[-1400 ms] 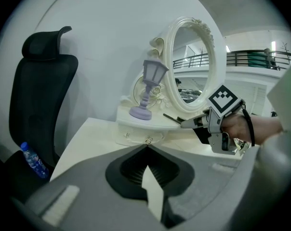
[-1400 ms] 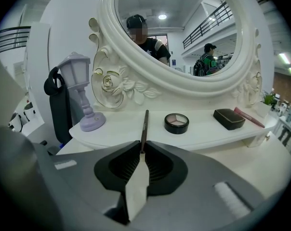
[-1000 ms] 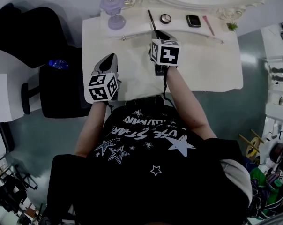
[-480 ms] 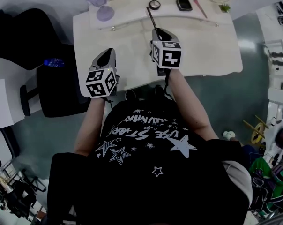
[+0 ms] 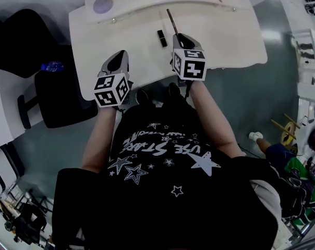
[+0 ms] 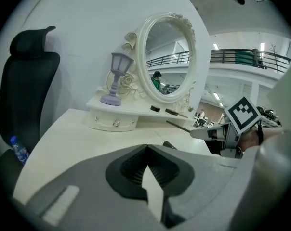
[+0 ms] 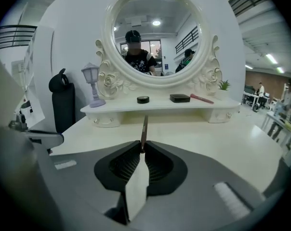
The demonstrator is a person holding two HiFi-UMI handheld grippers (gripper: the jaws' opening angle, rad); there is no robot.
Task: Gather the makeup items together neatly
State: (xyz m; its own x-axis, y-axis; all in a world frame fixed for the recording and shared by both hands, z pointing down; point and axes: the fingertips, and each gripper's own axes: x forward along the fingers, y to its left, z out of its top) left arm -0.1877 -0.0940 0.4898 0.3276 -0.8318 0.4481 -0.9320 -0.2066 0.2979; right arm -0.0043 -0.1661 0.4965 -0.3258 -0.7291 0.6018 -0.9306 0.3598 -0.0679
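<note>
Half hidden behind the left gripper (image 6: 146, 146) in its own view: small black tube (image 5: 161, 37), lying on the matte white vanity table (image 5: 225, 40) just ahead of both grippers. Left jaws pressed together on nothing, ribbed dark pads. Clamped in the right gripper (image 7: 141, 148): near end of a thin dark stick (image 7: 144, 129), far end pointing toward the raised shelf (image 7: 116, 107). Possibly a brush or liner pencil, tip too small to tell. Partly cut off at the head view's top edge, on that shelf: round black compact (image 7: 143, 99), flat black case (image 7: 179, 98), pink stick (image 7: 201, 98), all well apart from the tube. Also there: lilac lantern-shaped lamp (image 7: 91, 85), tiny green plant (image 7: 224, 85). Behind: oval mirror (image 7: 108, 32), ornate white frame. Left of table: black padded chair (image 6: 30, 90), blue-capped bottle (image 6: 19, 149) by it.
</note>
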